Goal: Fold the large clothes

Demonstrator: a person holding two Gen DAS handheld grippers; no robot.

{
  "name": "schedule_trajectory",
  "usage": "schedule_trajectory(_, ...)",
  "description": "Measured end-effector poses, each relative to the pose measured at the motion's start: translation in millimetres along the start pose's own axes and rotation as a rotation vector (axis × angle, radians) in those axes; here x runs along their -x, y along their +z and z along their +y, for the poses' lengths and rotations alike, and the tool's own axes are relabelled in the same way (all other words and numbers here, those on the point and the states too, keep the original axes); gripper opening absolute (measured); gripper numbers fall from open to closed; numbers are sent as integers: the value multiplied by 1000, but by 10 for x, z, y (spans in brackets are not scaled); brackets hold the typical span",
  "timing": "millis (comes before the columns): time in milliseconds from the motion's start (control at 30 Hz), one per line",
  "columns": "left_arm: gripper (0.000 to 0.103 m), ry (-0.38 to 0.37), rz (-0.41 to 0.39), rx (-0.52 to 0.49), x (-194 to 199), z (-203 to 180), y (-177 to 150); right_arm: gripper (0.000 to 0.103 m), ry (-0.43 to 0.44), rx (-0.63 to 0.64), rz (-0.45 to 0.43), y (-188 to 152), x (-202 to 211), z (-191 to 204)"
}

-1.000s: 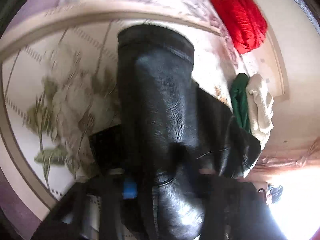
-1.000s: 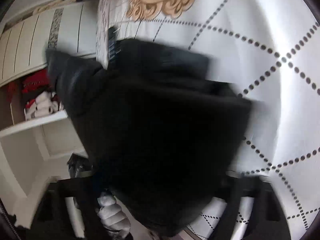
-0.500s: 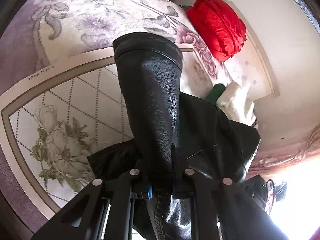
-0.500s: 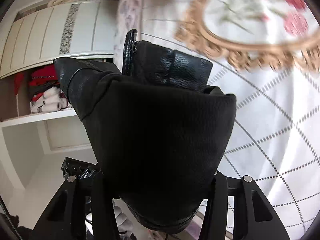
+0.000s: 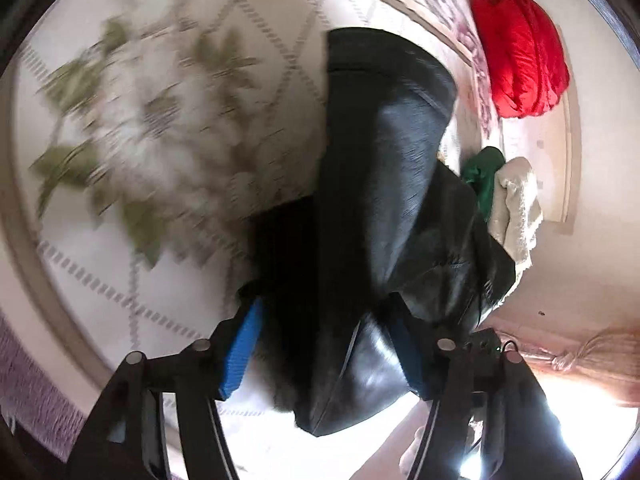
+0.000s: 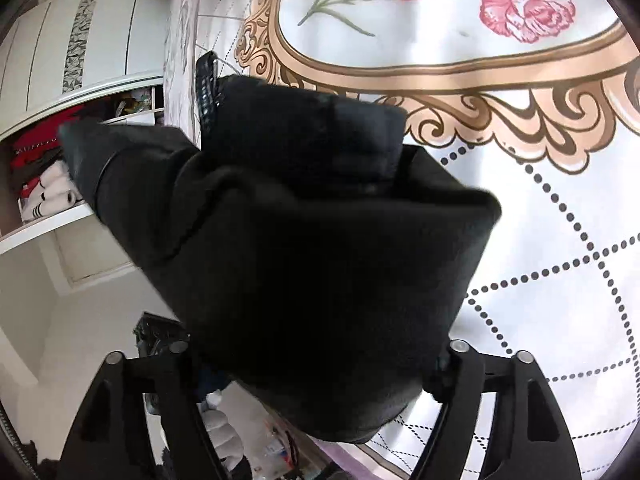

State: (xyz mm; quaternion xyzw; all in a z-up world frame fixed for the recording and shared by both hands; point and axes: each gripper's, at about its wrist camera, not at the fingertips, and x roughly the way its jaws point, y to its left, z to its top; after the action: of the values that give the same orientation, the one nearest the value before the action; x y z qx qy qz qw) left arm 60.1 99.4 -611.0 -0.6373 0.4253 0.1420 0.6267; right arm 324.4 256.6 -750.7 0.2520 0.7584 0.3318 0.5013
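Note:
A black leather jacket (image 5: 384, 184) lies bunched on the flowered bedspread (image 5: 152, 128). In the left wrist view my left gripper (image 5: 326, 344) stands open, its blue-padded fingers (image 5: 240, 352) wide on either side of a jacket fold. In the right wrist view the same jacket (image 6: 320, 240) fills the middle as a thick folded bundle. My right gripper (image 6: 316, 364) has its fingers spread wide around the bundle's near end. Whether the pads touch the leather is hidden by the bundle.
A red bundle (image 5: 520, 52), a green garment (image 5: 482, 176) and a white towel (image 5: 516, 204) lie at the bed's far right. An open wardrobe with stacked clothes (image 6: 44, 176) stands left in the right wrist view. The bedspread (image 6: 520, 160) extends right.
My left gripper has opened and let go of the jacket fold it was shut on. The left view has swung down toward the bed. My right gripper has shifted little, its bundle lower.

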Motion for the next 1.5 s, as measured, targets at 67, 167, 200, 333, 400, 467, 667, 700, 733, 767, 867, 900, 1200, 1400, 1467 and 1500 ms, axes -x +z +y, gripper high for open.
schedule_trajectory(67,71,-12,-6,34,-29,102,-34,87,6,-9,-10,24,25,-8)
schedule_trajectory(167,73,-38,-3,70,-214,131,26,91,34,-46,9,-39,-16,-200)
schedule_trajectory(200,75,-53,4,72,-290,131,51,91,44,-55,24,-60,-63,-237)
schedule_trajectory(333,79,-35,-54,34,-387,-40,76,91,120,-101,49,-80,-220,-373)
schedule_trajectory(400,74,-34,-103,-4,-389,-133,48,91,141,-108,35,-46,-255,-366)
schedule_trajectory(467,45,-25,-154,-60,-359,-237,30,92,147,-106,10,-17,-283,-332)
schedule_trajectory(667,23,-42,-207,-142,-234,-588,82,61,141,-90,-167,-42,-226,-182)
schedule_trajectory(700,22,-37,-209,-158,-204,-649,80,57,136,-71,-185,-52,-201,-129)
schedule_trajectory(733,22,-37,-208,-167,-187,-691,76,56,138,-67,-197,-59,-175,-92)
schedule_trajectory(767,22,-40,-210,-173,-153,-735,71,54,139,-65,-208,-61,-139,-45)
schedule_trajectory(867,21,-48,-227,-188,-59,-904,32,50,128,-24,-225,-45,-18,145)
schedule_trajectory(900,21,-52,-234,-190,-13,-929,19,49,124,-9,-228,-36,17,209)
schedule_trajectory(1200,21,-102,-339,-286,391,-1901,-73,48,177,119,-250,135,707,938)
schedule_trajectory(1400,21,-198,-379,-276,332,-2844,-34,48,196,178,-302,569,1430,1475)
schedule_trajectory(1467,21,-234,-403,-269,193,-3221,-41,48,193,204,-320,864,1752,1675)
schedule_trajectory(1500,21,-253,-411,-261,115,-3357,-41,48,186,220,-327,1033,1943,1767)
